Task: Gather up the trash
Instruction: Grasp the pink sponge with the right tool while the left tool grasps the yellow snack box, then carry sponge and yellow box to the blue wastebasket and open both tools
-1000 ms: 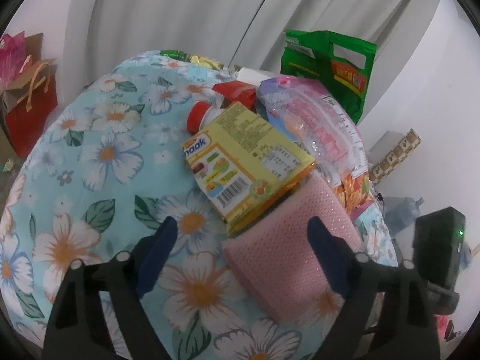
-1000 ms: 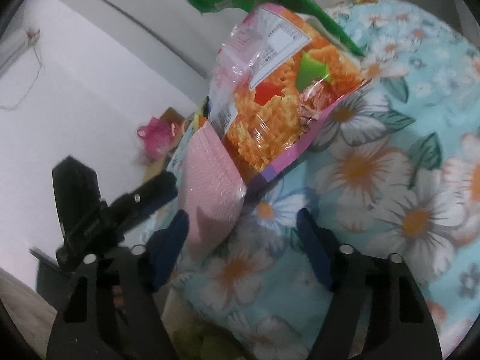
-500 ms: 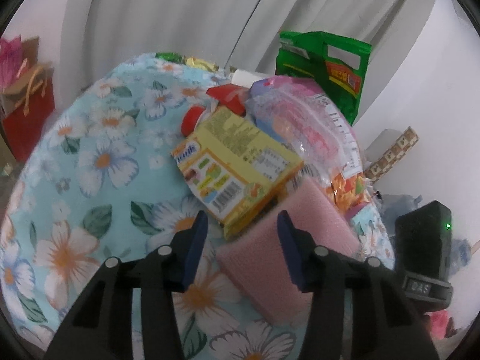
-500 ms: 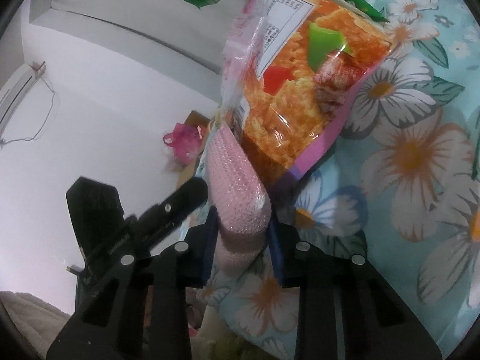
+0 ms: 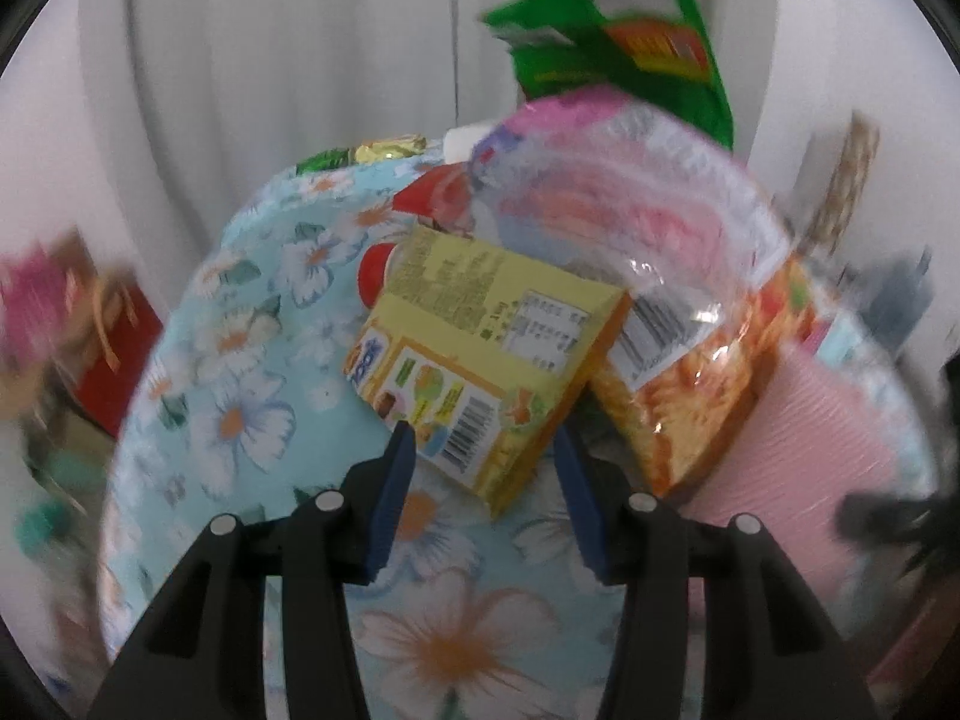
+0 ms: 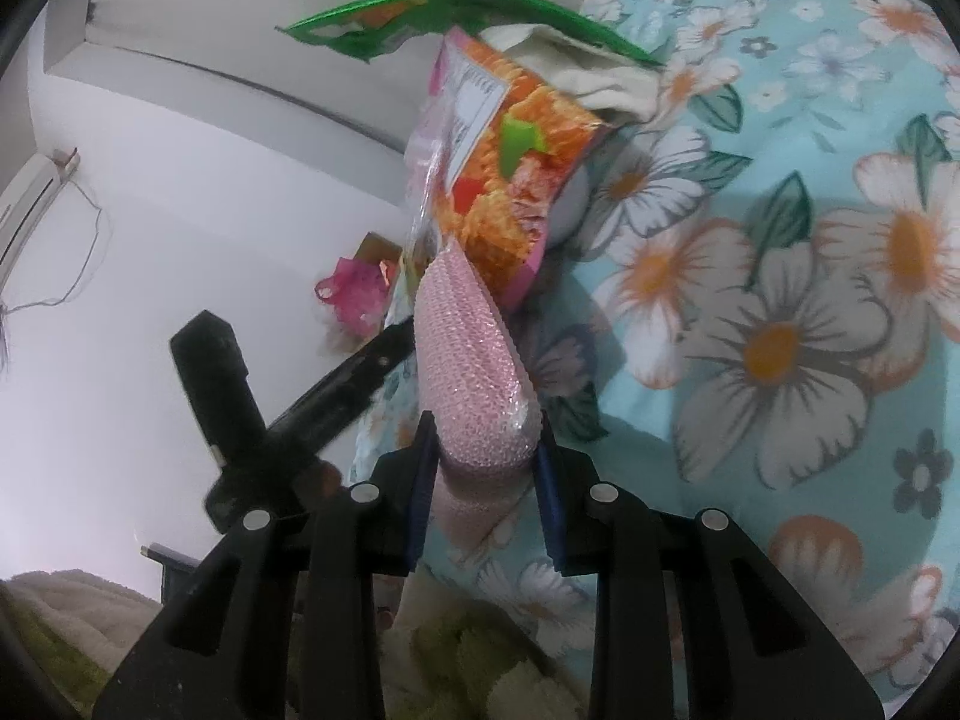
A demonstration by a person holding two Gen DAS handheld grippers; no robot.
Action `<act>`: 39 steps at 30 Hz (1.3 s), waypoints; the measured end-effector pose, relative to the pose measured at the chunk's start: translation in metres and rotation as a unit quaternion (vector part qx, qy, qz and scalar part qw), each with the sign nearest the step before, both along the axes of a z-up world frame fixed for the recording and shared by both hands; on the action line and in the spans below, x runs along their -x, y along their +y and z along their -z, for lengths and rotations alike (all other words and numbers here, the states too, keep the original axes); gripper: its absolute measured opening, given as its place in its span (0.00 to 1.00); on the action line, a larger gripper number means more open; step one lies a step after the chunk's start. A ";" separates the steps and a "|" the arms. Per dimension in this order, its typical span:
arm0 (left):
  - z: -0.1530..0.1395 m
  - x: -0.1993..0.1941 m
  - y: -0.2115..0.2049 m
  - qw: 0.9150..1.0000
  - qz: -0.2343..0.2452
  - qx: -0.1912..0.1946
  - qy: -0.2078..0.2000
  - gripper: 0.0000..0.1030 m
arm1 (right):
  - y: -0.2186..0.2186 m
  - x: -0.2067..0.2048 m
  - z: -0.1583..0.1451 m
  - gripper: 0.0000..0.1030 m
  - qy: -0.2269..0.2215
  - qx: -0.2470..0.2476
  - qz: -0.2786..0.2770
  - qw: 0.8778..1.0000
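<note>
The trash lies piled along one rim of a table under a floral cloth [image 5: 240, 372], so the pile crowds that edge while the near and far cloth stays bare. In the right wrist view the cloth [image 6: 780, 312] spreads wide and unoccupied to the right of the pile.

The yellow box [image 5: 480, 354] carries a barcode and fine print too small to read, with a blurred blue word on its front. The snack bag [image 5: 678, 330] shows a barcode label, also unreadable.

The left gripper [image 5: 483, 498] is half closed with its blue pads against the box's lower corner. The right gripper [image 6: 483, 468] clamps a pink bubble-wrap roll [image 6: 474, 372], dimpled and glossy, at the table's edge, touching the snack bag [image 6: 510, 192]. A green bag [image 6: 444, 6] lies behind.
</note>
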State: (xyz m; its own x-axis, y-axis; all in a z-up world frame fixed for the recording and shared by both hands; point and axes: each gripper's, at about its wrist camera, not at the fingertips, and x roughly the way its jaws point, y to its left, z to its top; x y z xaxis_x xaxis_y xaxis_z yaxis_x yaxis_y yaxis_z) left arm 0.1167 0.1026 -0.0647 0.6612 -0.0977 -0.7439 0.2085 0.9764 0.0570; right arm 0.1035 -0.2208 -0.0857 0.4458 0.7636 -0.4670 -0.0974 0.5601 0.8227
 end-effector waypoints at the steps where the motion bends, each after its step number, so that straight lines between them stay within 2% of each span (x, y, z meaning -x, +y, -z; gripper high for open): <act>1: 0.002 0.001 -0.007 0.999 0.007 -0.031 -0.011 0.45 | -0.005 0.001 0.000 0.27 0.002 -0.002 0.001 1.000; 3: 0.006 0.002 -0.019 0.996 0.019 -0.088 -0.028 0.45 | -0.017 0.004 0.005 0.27 0.005 -0.007 0.003 1.000; 6: 0.015 0.004 -0.035 0.983 0.033 -0.170 -0.052 0.45 | -0.024 0.011 0.006 0.27 0.008 -0.008 0.005 1.000; 9: 0.021 0.008 -0.045 0.972 0.043 -0.220 -0.071 0.45 | -0.034 0.019 0.005 0.27 0.011 -0.007 0.006 1.000; 13: 0.025 0.000 -0.042 0.966 0.022 -0.246 -0.077 0.43 | -0.011 0.019 0.005 0.27 0.013 -0.011 0.009 1.000; 14: 0.027 -0.001 -0.042 0.962 0.020 -0.258 -0.086 0.30 | -0.011 0.020 0.004 0.27 0.014 -0.011 0.010 1.000; 16: 0.031 -0.001 -0.044 0.956 0.026 -0.278 -0.094 0.15 | -0.015 0.023 0.005 0.27 0.013 -0.012 0.011 1.000; 17: 0.032 0.003 -0.046 0.951 0.030 -0.290 -0.101 0.11 | -0.010 0.023 0.003 0.27 0.014 -0.011 0.012 1.000; 19: 0.033 0.012 -0.050 0.940 0.043 -0.317 -0.117 0.10 | -0.013 0.023 0.004 0.27 0.016 -0.012 0.013 1.000; 23: 0.027 0.027 -0.056 0.932 0.058 -0.340 -0.110 0.09 | -0.007 0.020 0.005 0.27 0.028 -0.016 0.021 0.999; 25: 0.028 0.038 -0.064 0.913 0.085 -0.384 -0.109 0.09 | -0.011 0.021 0.002 0.27 0.042 -0.011 0.025 0.999; 26: 0.026 0.049 -0.070 0.895 0.103 -0.416 -0.126 0.09 | -0.010 0.019 0.001 0.27 0.049 -0.011 0.026 0.998; 27: 0.025 0.061 -0.077 0.868 0.125 -0.456 -0.151 0.09 | -0.011 0.018 -0.003 0.27 0.053 -0.005 0.028 0.998; 29: 0.022 0.076 -0.085 0.833 0.145 -0.502 -0.184 0.09 | -0.017 0.017 -0.009 0.26 0.067 0.001 0.031 0.997; 30: 0.020 0.080 -0.085 0.828 0.144 -0.509 -0.187 0.09 | -0.018 0.017 -0.011 0.26 0.072 -0.001 0.031 0.997; 31: 0.019 0.080 -0.083 0.833 0.137 -0.504 -0.181 0.09 | -0.018 0.016 -0.013 0.26 0.068 0.005 0.029 0.997; 32: 0.018 0.078 -0.078 0.846 0.122 -0.492 -0.168 0.09 | -0.017 0.017 -0.016 0.26 0.060 0.015 0.028 0.998; 35: 0.003 0.064 -0.051 0.905 0.041 -0.410 -0.108 0.08 | -0.018 0.022 -0.025 0.26 0.039 0.029 0.037 0.998; 37: -0.022 0.056 -0.025 0.948 -0.024 -0.309 -0.079 0.08 | -0.024 0.027 -0.030 0.26 0.029 0.028 0.049 0.998; 39: -0.041 0.052 -0.003 0.973 -0.050 -0.217 -0.062 0.08 | -0.030 0.034 -0.028 0.26 0.025 0.020 0.058 0.998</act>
State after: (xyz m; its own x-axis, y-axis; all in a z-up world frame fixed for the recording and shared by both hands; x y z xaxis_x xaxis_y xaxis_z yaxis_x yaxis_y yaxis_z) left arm 0.0650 0.0998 -0.0235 0.7382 0.2777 -0.6148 0.0783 0.8700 0.4868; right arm 0.0692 -0.2507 -0.0573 0.5060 0.6885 -0.5195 0.0102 0.5975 0.8018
